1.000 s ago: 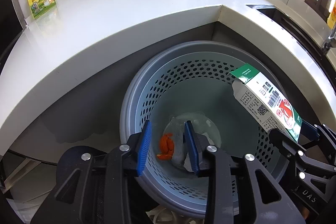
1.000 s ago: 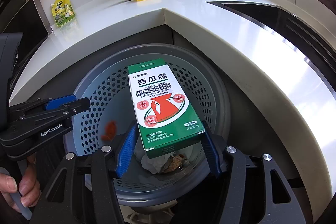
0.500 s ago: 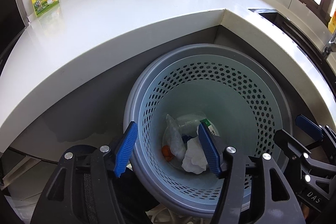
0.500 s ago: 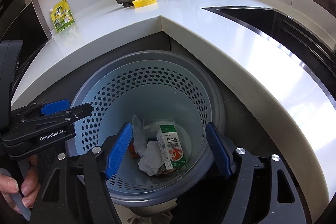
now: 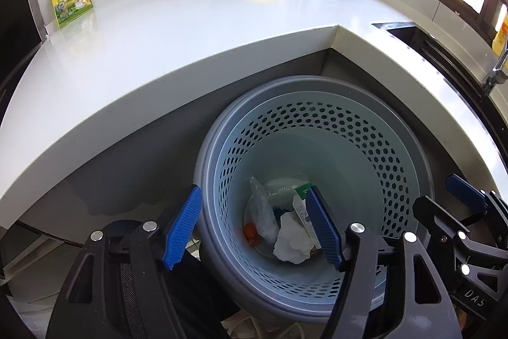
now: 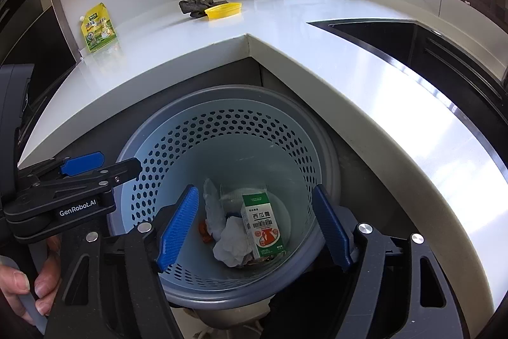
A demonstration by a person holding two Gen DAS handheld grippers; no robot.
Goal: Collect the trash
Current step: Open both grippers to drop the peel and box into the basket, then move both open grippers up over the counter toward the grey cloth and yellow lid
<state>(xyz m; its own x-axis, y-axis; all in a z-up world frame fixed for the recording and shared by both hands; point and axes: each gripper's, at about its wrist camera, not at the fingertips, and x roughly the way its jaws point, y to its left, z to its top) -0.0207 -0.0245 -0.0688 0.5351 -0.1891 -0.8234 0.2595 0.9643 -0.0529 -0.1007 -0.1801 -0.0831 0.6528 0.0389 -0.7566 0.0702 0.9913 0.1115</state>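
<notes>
At the bottom of the perforated blue bin (image 6: 222,132) lies a green-and-white carton (image 6: 262,226), printed face up, beside crumpled white tissue (image 6: 231,243) and clear plastic wrap (image 5: 262,212). The left gripper (image 5: 254,224) hangs above the bin's rim, jaws opening, nothing between them. The right gripper (image 6: 254,231) has its jaws spread, empty. The white desk (image 5: 177,34) wraps the bin's far side.

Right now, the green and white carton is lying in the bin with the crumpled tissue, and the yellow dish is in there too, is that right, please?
Not quite: the yellow dish sits on the white countertop beside the dark cloth, as the right wrist view shows. The green and white carton does lie in the bin with the crumpled tissue.
</notes>
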